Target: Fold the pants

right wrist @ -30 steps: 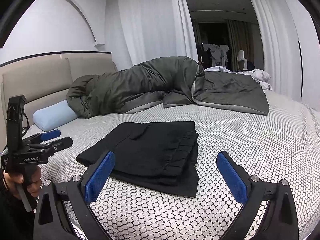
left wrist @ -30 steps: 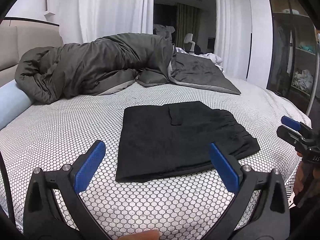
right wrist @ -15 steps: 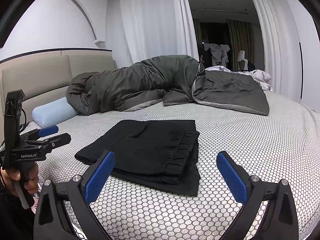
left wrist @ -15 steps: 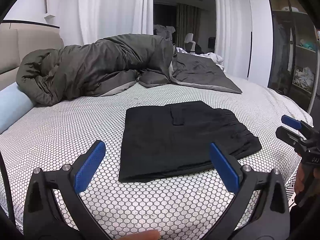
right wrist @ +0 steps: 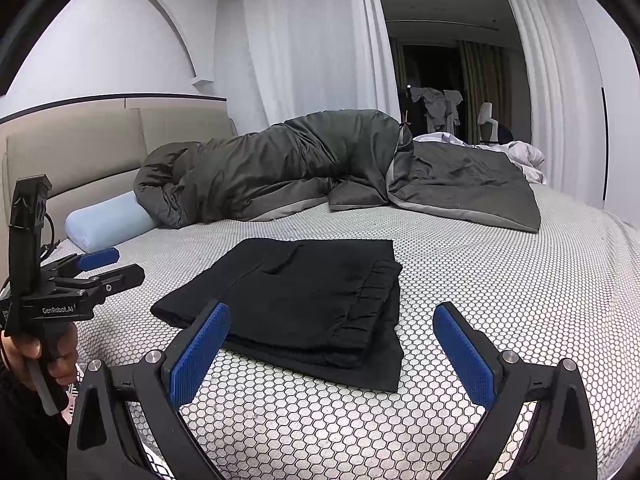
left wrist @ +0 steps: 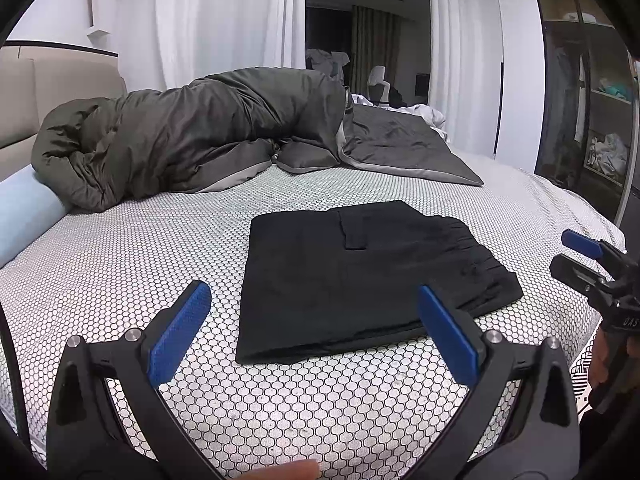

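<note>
Two blue-padded fingers of the left gripper [left wrist: 314, 330] stand wide apart, empty, above the near edge of the bed sheet [left wrist: 120, 264]. From the left wrist, the folded black pants [left wrist: 360, 276] lie flat mid-bed, with bare honeycomb-patterned sheet on all sides. Their long axis runs left to right, the gathered waistband toward the right. A dark green duvet [left wrist: 192, 148] is heaped behind, well apart, beside a pale blue bolster [left wrist: 24, 216]. White curtains [left wrist: 224, 20] hang beyond.

From the right wrist, the right gripper [right wrist: 332, 344] is likewise spread wide and empty, near the pants [right wrist: 304, 296], whose waistband end points toward it. The left gripper [right wrist: 108, 266] hovers off the bed's left edge, held by a hand [right wrist: 36, 354]. A padded headboard [right wrist: 80, 148] backs the bed.
</note>
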